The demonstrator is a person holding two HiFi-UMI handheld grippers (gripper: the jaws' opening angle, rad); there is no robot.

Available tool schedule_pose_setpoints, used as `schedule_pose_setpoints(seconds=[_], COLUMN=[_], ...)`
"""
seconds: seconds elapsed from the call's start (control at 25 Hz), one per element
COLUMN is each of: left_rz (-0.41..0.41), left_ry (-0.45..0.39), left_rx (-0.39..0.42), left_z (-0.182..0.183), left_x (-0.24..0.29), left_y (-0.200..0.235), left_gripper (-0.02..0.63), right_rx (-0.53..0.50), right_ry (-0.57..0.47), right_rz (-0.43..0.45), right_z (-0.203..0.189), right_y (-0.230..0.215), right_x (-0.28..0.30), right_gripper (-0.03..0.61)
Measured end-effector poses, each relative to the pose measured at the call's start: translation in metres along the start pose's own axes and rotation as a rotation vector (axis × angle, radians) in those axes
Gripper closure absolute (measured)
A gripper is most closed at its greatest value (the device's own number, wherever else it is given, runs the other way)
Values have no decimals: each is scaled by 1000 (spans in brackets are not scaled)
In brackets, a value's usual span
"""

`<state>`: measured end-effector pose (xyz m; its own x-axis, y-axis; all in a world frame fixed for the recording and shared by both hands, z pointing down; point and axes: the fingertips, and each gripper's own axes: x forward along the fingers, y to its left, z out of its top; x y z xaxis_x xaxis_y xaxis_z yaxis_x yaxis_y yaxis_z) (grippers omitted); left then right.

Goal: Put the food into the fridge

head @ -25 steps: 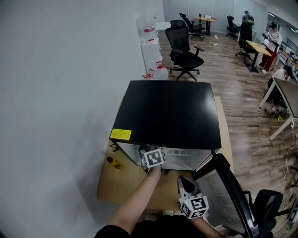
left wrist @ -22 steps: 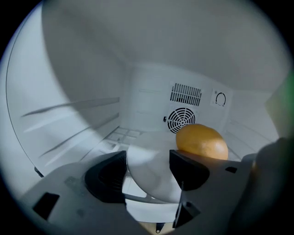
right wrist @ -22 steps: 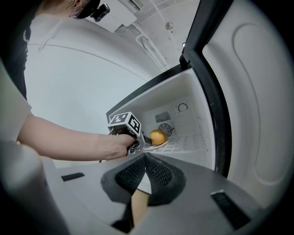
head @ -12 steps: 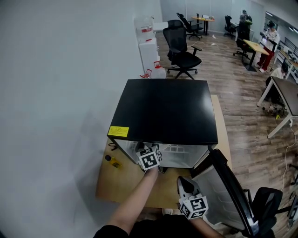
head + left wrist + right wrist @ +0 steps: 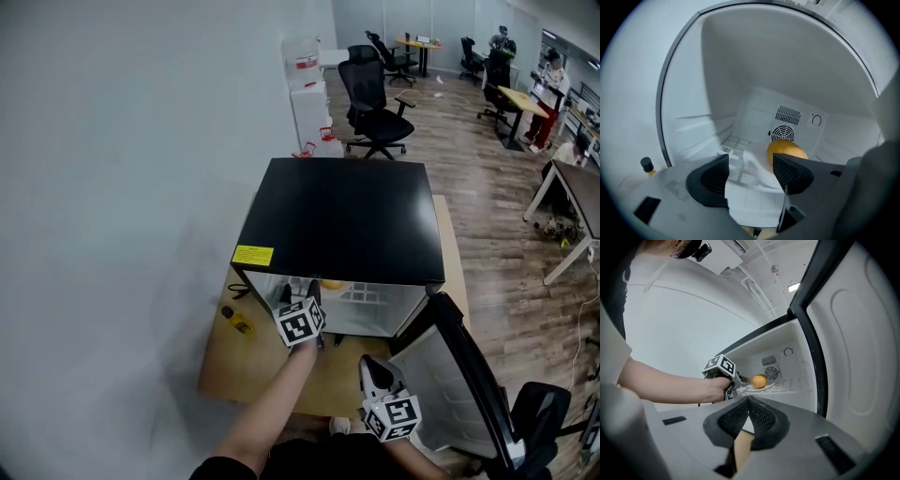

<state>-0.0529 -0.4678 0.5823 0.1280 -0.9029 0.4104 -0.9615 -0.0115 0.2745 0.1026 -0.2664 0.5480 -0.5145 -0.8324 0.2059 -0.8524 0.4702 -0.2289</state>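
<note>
A black-topped mini fridge (image 5: 342, 225) stands on a wooden table (image 5: 239, 370), its door (image 5: 464, 375) swung open to the right. Inside, an orange (image 5: 786, 150) (image 5: 759, 380) (image 5: 331, 284) lies on a white plate (image 5: 752, 176) (image 5: 761, 386) that rests on the wire shelf. My left gripper (image 5: 750, 161) (image 5: 302, 298) (image 5: 733, 383) is at the fridge mouth, open, with the plate's near edge showing between its jaws. My right gripper (image 5: 749, 401) (image 5: 368, 364) is shut and empty, held low in front of the fridge beside the door.
A small yellow bottle with a black cap (image 5: 234, 322) (image 5: 647, 165) lies on the table left of the fridge. A white wall runs along the left. Behind the fridge are an office chair (image 5: 375, 94) and stacked white containers (image 5: 305, 80); desks stand at the far right.
My left gripper has drawn back a little from the fridge opening. The orange now shows inside in the head view. The right gripper has stayed put.
</note>
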Motion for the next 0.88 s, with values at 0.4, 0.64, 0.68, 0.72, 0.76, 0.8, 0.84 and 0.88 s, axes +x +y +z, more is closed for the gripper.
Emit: schedule_pose_setpoints(seconds=[0.4, 0.64, 0.68, 0.72, 0.76, 0.8, 0.84, 0.88], left_rz=[-4, -46, -58, -69, -80, -94, -113, -137], left_ry=[0, -57, -71, -90, -110, -128, -142, -153], left_rx=[-3, 12, 14, 21, 33, 46, 53, 56], left_z=[-8, 0, 1, 4, 6, 8, 10, 12], left_x=[-11, -50, -59, -70, -82, -94, -106, -119], left_y=[2, 4, 4, 4, 4, 2, 0, -3], left_gripper=[345, 345, 345, 345, 345, 345, 345, 345], right_rx=[-14, -30, -35, -40, -47, -54, -60, -65], right_ry=[-4, -37, -42, -47, -51, -55, -59, -64], right_rz=[2, -27, -33, -38, -43, -47, -50, -53], right_z=[0, 14, 17, 20, 22, 25, 28, 31], right_y=[5, 0, 0, 0, 2, 3, 5, 8], right_x=[-5, -13, -15, -18, -21, -24, -27, -30], right_gripper=[518, 518, 518, 518, 518, 518, 518, 518])
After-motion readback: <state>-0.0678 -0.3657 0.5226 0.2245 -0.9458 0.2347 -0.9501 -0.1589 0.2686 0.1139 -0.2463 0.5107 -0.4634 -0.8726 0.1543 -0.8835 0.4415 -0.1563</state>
